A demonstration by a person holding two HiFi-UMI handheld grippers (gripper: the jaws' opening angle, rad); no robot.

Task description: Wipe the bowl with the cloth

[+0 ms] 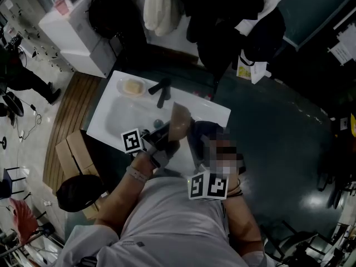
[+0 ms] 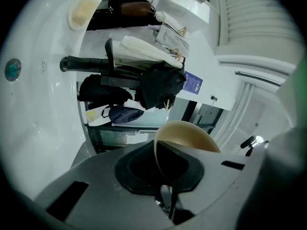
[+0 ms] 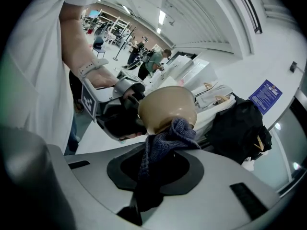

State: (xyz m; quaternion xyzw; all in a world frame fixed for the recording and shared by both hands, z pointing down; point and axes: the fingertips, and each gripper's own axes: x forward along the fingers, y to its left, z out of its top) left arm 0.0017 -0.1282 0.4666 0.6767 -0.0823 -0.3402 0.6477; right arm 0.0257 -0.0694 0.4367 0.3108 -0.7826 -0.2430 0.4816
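A tan bowl (image 1: 179, 121) is held tilted on its side above the white sink (image 1: 111, 121). My left gripper (image 1: 166, 138) is shut on the bowl's rim; in the left gripper view the rim (image 2: 160, 152) runs down between the jaws. My right gripper (image 3: 153, 171) is shut on a dark blue knitted cloth (image 3: 165, 138). The cloth's bunched end presses against the outside of the bowl (image 3: 168, 107) near its base. In the head view the cloth (image 1: 204, 132) sits just right of the bowl, and a mosaic patch partly hides the right gripper.
A black faucet (image 1: 161, 90) stands at the sink's back edge, with a soap dish (image 1: 132, 87) to its left. The drain (image 2: 12, 69) shows in the basin. Dark bags and clothes hang behind the sink. Cardboard boxes (image 1: 75, 154) sit on the floor at left.
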